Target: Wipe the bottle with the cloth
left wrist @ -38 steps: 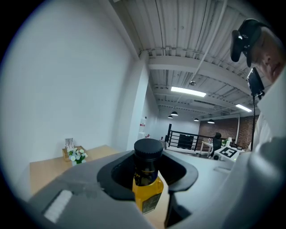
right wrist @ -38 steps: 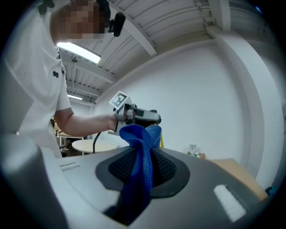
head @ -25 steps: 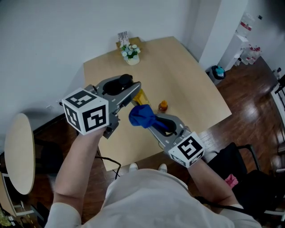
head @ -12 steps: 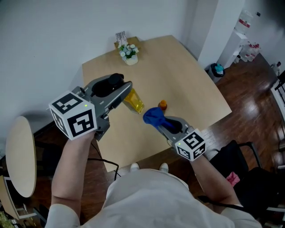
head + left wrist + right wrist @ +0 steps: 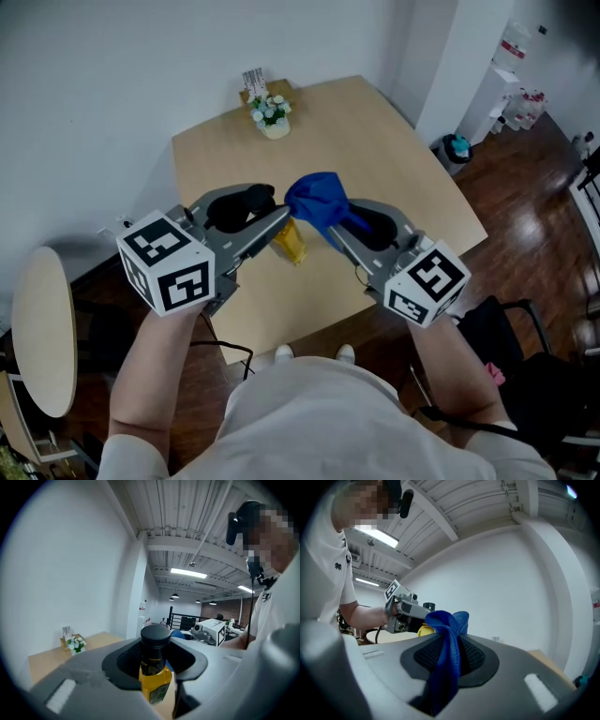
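I find my left gripper (image 5: 278, 223) clamped on the yellow bottle (image 5: 293, 246) at frame centre. My right gripper (image 5: 330, 228) pinches the blue cloth (image 5: 316, 197) just beside it.

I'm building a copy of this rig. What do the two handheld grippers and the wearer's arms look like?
Both the left gripper and right gripper are grey and wedge-shaped, with black textured pads. Each carries a white cube printed with black square markers. A black cable hangs below the left one. The person wears a white short-sleeved shirt.
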